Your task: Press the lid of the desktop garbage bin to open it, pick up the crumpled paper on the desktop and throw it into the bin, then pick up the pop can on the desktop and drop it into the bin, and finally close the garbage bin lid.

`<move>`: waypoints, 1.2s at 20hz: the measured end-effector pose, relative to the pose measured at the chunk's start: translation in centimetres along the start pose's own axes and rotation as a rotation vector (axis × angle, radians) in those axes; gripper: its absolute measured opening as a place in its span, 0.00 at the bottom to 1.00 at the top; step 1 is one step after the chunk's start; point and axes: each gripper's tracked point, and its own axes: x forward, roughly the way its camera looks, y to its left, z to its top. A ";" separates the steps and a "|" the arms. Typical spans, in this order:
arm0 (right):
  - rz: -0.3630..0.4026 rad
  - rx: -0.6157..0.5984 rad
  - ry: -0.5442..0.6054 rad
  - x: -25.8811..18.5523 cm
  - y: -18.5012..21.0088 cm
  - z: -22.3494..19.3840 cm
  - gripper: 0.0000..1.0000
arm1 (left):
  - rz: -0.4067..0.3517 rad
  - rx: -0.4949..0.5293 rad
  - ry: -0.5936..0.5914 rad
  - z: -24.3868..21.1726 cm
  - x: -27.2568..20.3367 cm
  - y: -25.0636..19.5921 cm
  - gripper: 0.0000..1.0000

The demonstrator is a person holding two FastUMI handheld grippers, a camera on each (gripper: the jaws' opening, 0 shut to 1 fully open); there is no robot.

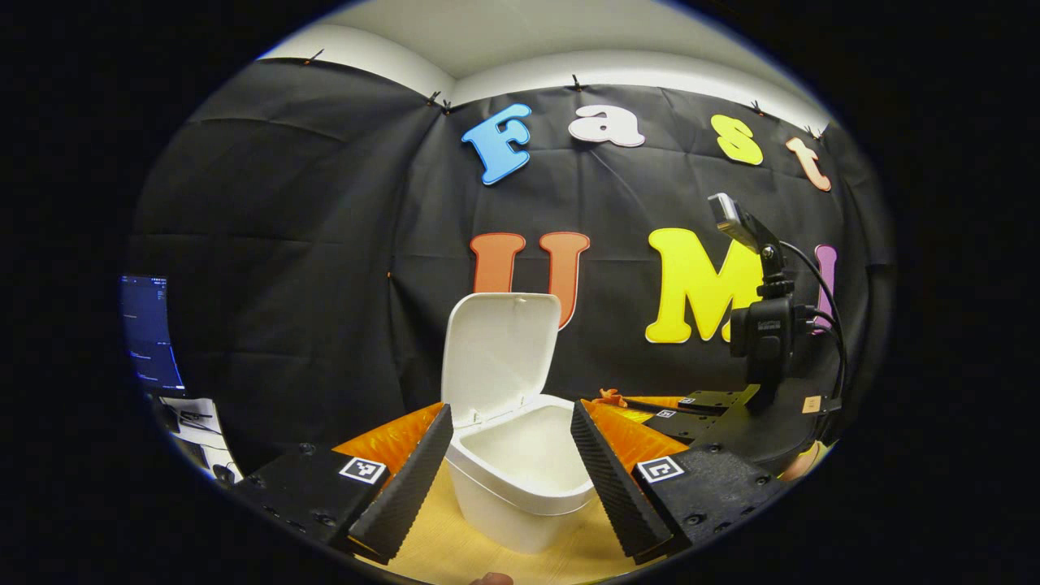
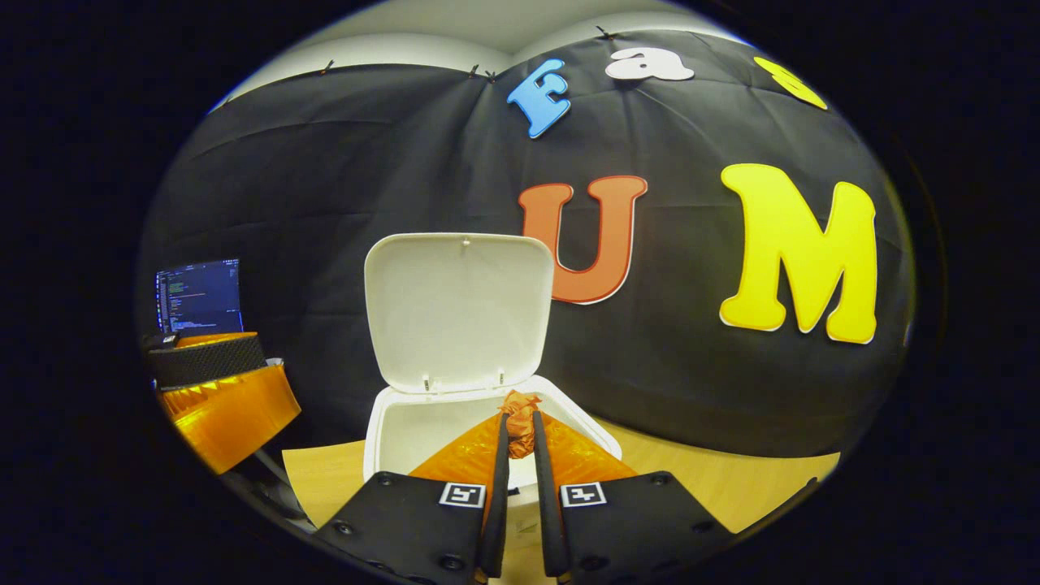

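Crumpled paper [image 2: 520,431] is pinched between the nearly closed fingers of the right gripper [image 2: 521,455], held directly above the open garbage bin [image 2: 390,431]. The left gripper [image 1: 510,463] is spread wide before the bin, holding nothing. Behind the bin, its lid [image 2: 459,309] stands upright over the wooden desktop [image 2: 731,479].
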 end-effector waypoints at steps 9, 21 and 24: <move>0.054 -0.083 0.011 1.7 2.5 -1.3 0.69 | 0.054 -0.004 0.011 -0.8 0.1 1.8 0.96; -0.139 -0.053 -0.072 -5.4 -3.5 1.1 0.90 | -0.030 -0.016 0.008 -0.8 1.0 -1.6 0.96; -0.217 -0.031 -0.083 -8.2 -5.9 1.1 0.90 | -0.075 -0.023 0.013 -1.2 1.0 -3.3 0.96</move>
